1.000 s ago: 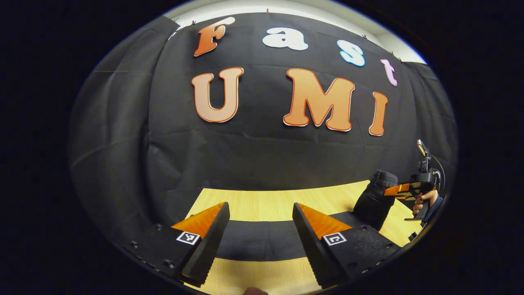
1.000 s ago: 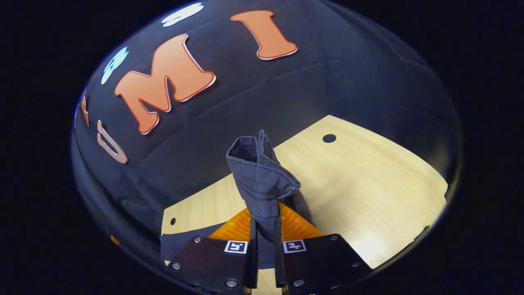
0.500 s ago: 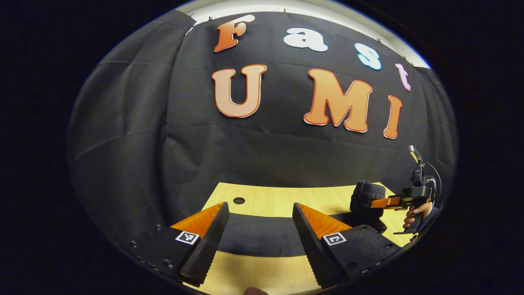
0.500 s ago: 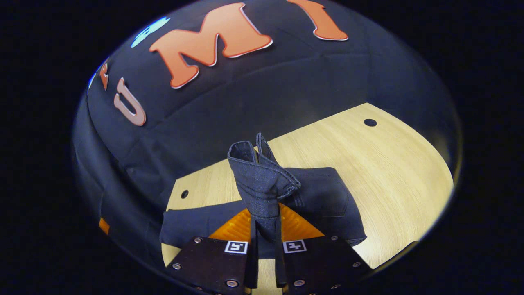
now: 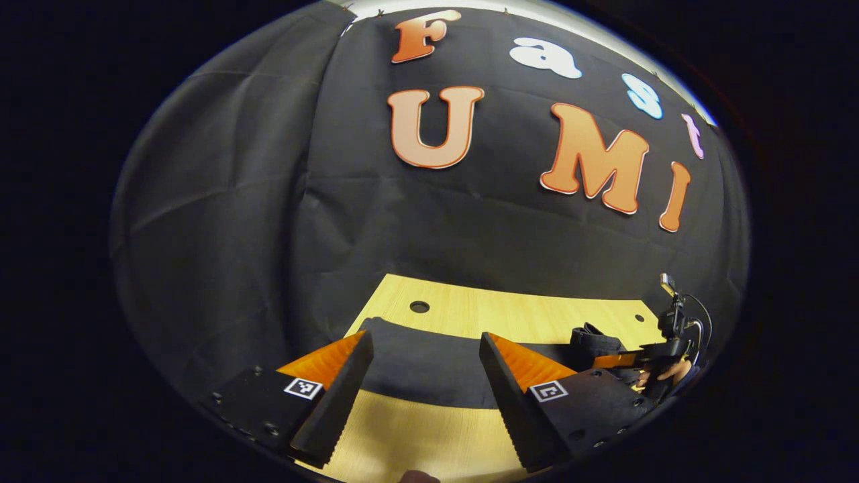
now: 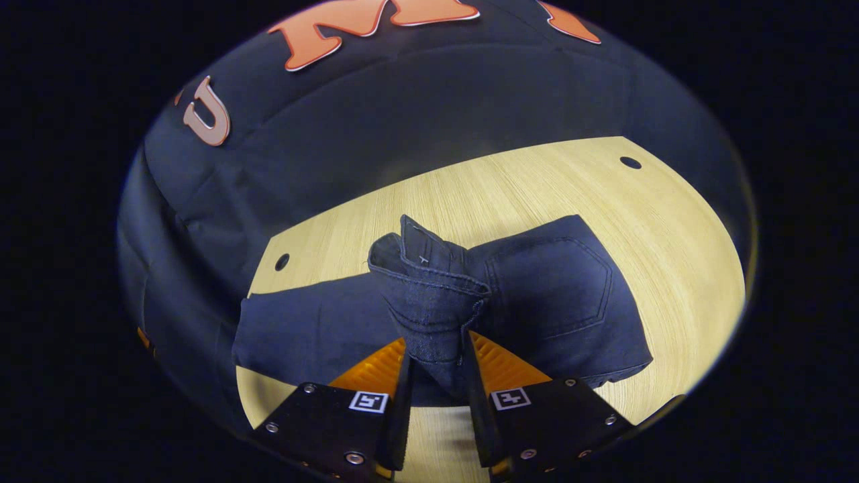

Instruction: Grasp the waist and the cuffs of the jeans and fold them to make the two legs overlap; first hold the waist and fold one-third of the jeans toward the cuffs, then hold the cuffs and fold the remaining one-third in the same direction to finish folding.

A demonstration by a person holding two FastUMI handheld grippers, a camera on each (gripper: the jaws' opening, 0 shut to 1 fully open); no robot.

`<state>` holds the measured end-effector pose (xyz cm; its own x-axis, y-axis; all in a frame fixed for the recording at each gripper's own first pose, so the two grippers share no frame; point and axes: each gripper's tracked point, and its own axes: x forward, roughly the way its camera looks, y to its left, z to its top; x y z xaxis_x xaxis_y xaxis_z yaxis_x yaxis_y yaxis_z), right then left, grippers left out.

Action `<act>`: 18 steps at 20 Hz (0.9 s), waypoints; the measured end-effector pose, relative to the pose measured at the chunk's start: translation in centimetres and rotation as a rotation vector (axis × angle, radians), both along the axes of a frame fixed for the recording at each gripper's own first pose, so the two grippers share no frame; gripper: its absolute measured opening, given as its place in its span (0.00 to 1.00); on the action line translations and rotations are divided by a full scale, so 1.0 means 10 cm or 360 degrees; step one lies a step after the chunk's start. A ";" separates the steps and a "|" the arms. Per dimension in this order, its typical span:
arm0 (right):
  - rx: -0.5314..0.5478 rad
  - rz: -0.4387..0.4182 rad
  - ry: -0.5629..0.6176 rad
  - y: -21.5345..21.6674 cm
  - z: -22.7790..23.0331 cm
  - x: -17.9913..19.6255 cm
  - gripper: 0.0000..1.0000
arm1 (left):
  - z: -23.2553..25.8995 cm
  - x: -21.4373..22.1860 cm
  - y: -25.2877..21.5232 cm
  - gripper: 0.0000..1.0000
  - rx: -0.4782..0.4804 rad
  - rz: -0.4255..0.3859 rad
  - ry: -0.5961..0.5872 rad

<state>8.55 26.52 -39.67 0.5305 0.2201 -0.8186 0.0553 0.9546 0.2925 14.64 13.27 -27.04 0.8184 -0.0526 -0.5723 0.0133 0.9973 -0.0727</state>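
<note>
The dark blue jeans (image 6: 550, 288) lie on the wooden table (image 6: 470, 194), seat and back pocket up, one leg (image 6: 309, 329) running left. My right gripper (image 6: 436, 342) is shut on the bunched waist (image 6: 423, 282), held low over the folded cloth. In the left gripper view the jeans (image 5: 429, 369) form a dark band across the table. My left gripper (image 5: 425, 339) hangs open just above that band, with nothing between its fingers. Far right there, the right gripper (image 5: 644, 355) and a hand (image 5: 674, 370) sit beside the waist bunch (image 5: 590, 339).
Bare wood (image 5: 523, 312) lies behind the jeans up to the black booth wall. The tabletop has small round holes (image 5: 419, 306) (image 6: 629, 162) (image 6: 282, 261). Wood shows to the right of the seat (image 6: 684, 282) and in front of my left gripper (image 5: 416, 436).
My right gripper has come down with the waist, and the upper part of the jeans now lies folded on the table. Its jaws stand slightly wider. The left gripper has tipped down and stays open.
</note>
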 end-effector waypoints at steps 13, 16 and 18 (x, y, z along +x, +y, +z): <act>0.0188 -0.0060 -0.0200 0.15 0.69 -0.08 0.96 | -1.37 0.17 0.63 0.96 -0.0418 0.0398 0.0822; 0.0113 -0.0133 -0.0290 -0.18 0.96 -0.17 0.97 | -1.75 0.29 0.81 0.97 -0.0418 0.0478 0.1021; 0.0068 -0.0184 -0.0344 -0.39 1.15 -0.27 0.97 | -1.98 0.38 0.90 0.96 -0.0449 0.0507 0.1124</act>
<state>5.88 22.58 -28.17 0.7158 0.1800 -0.6747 0.0950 0.9321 0.3495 18.46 22.29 -46.80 0.2706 -0.0977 -0.9577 -0.4101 0.8884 -0.2064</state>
